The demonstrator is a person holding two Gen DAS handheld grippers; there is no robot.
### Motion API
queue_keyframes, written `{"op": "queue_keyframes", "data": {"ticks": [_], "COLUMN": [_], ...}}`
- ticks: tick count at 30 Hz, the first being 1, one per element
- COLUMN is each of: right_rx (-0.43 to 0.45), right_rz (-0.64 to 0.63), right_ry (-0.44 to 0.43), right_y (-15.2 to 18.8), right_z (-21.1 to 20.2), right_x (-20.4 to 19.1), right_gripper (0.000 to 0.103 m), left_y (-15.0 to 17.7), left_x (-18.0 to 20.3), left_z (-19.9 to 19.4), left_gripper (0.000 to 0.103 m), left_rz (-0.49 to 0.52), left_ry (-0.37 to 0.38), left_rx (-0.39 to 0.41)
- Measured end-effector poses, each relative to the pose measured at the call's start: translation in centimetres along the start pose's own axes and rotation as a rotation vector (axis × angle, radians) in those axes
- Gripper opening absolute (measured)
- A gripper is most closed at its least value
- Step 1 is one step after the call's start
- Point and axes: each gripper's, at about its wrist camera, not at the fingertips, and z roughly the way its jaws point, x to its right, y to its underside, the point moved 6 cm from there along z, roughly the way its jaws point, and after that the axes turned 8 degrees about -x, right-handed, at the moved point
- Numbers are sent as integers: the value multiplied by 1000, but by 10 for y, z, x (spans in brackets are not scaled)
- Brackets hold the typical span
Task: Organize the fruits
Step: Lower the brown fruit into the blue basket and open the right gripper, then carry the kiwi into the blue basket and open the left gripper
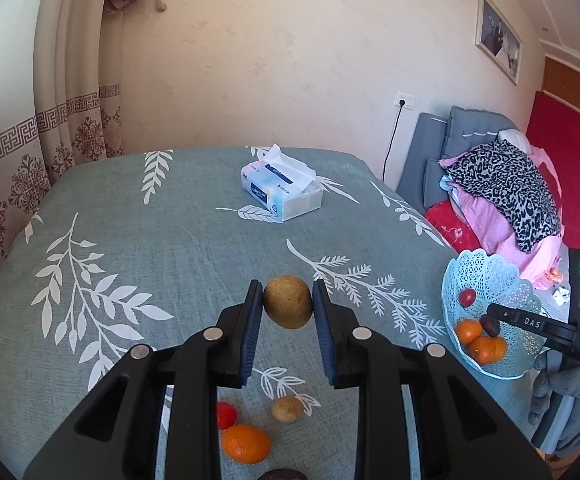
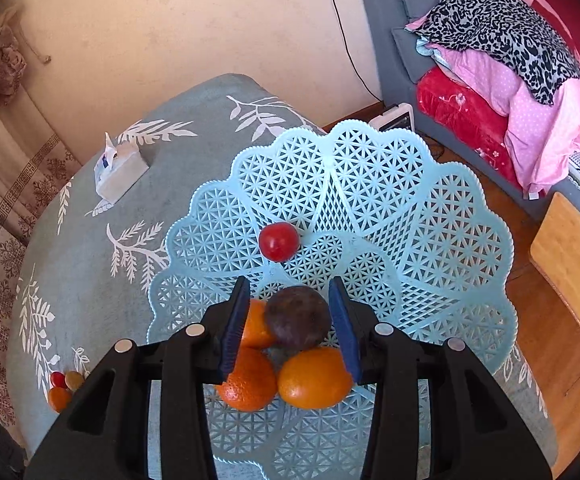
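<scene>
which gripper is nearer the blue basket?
Right. The right gripper is over the blue basket, jaws either side of a dark fruit. The left gripper holds a brown fruit above the table, beside it.

We see the left gripper [image 1: 287,304] built of matte black plastic, its two arms angular with long cut-out slots. Round silver fasteners sit at each linkage joint, four in a row. The jaws carry ribbed blue pads on their inner faces. The right gripper [image 2: 290,312] has the same build: black arms, silver fasteners, blue ribbed pads. From the left wrist view its body bears white letters "DAS" and a small green light, gripped by a grey glove [image 1: 562,408].
</scene>
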Motion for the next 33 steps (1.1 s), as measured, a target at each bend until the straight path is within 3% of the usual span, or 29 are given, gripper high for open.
{"op": "queue_keyframes", "data": {"ticks": [2, 12, 18, 27, 33], "right_rx": [22, 170, 266, 312, 370], "right_rz": [3, 14, 27, 63, 39], "right_ry": [-12, -73, -86, -116, -55], "right_y": [-1, -10, -18, -28, -29], "right_z": [-6, -42, -67, -94, -105], "right_x": [0, -8, -5, 12, 10], "right_gripper": [48, 48, 48, 48, 51], "left_y": [1, 3, 4, 19, 31], "left_x": [2, 38, 77, 147, 181], "left_z": [-1, 0, 9, 36, 56], "left_gripper": [26, 26, 26, 26, 26], "left_rz": [3, 60, 103, 201, 242], "left_ry": [-4, 19, 90, 194, 257], "left_rx": [0, -30, -65, -135, -201]}}
